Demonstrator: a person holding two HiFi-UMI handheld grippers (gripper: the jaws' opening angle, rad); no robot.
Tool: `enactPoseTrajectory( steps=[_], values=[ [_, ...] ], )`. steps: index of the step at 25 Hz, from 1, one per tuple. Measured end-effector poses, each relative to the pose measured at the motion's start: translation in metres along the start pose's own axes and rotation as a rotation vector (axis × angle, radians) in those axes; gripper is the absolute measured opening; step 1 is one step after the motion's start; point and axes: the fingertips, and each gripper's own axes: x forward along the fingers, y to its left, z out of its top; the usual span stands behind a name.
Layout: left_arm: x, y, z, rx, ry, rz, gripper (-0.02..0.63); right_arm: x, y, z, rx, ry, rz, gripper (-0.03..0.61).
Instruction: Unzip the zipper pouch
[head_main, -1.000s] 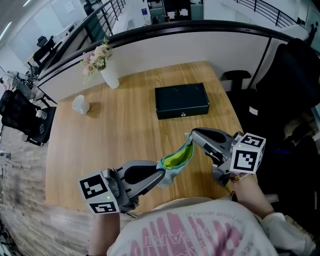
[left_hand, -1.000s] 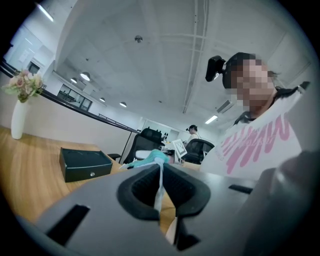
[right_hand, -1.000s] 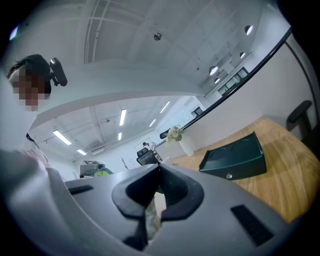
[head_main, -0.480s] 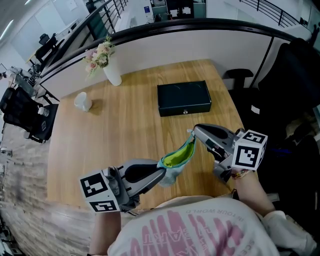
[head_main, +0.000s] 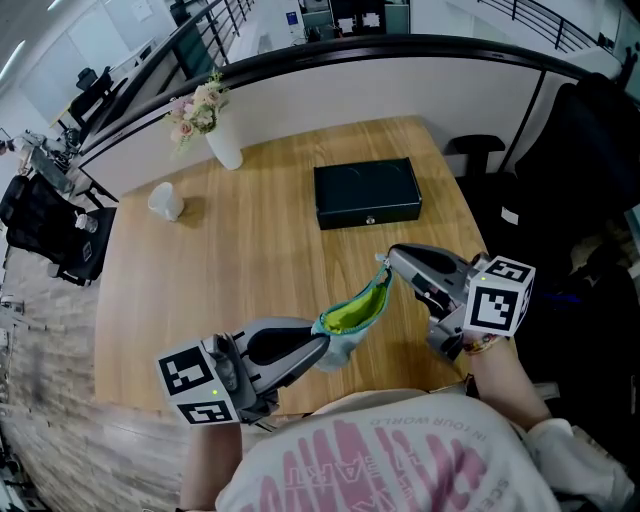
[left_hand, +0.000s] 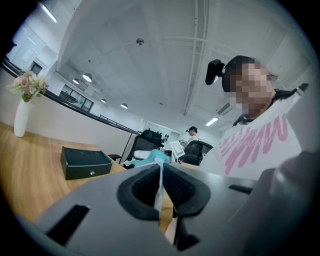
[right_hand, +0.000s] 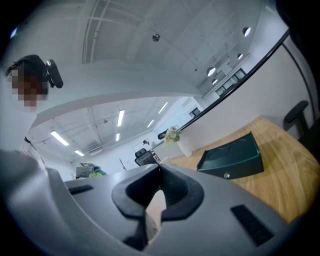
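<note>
**Head view: one zipper pouch, two claws, four other items on one tabletop**

1. Person, one. White shirt with pink print, too foreshortened to read in full.
2. Marker cubes, two, one per gripper: left cube and right cube, each with black-and-white square patterns and no lettering.
3. Left claw, one. Pressed together on the near, lower end of the zipper pouch; the left gripper view shows a thin strip of pale fabric pinched between the pads.
4. Zipper pouch, one. Teal outside with a yellow-green lining. Its mouth gapes along the upper edge. It is slung in the air between the two claws, above the tabletop's near edge, and slopes up from left to right. No label can be seen.
5. Right claw, one. Pads pressed together at the pouch's far, upper tip; the zipper pull is too small to make out.
6. Tabletop, one, of light wood.
7. Black box, one. Rectangular, lid closed, with a small round metal fitting on its front face.
8. White cup, one, near the left edge.
9. White vase, one, at the far edge, holding pale pink flowers.
</note>
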Motion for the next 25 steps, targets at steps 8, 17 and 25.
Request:
enactPoseTrajectory(
  steps=[8,17,25],
  values=[
    [-0.005,-0.002,-0.002,0.000,-0.005,0.007,0.018,0.000,-0.002,-0.002,0.006,0.002,-0.010,0.002],
    [-0.008,-0.002,-0.006,-0.011,-0.017,0.015,0.018,0.002,-0.002,-0.003,0.020,-0.004,-0.007,0.005],
    [-0.016,-0.002,-0.008,-0.027,-0.042,0.019,0.018,0.011,-0.001,-0.022,0.041,0.042,-0.014,0.008]
  ],
)
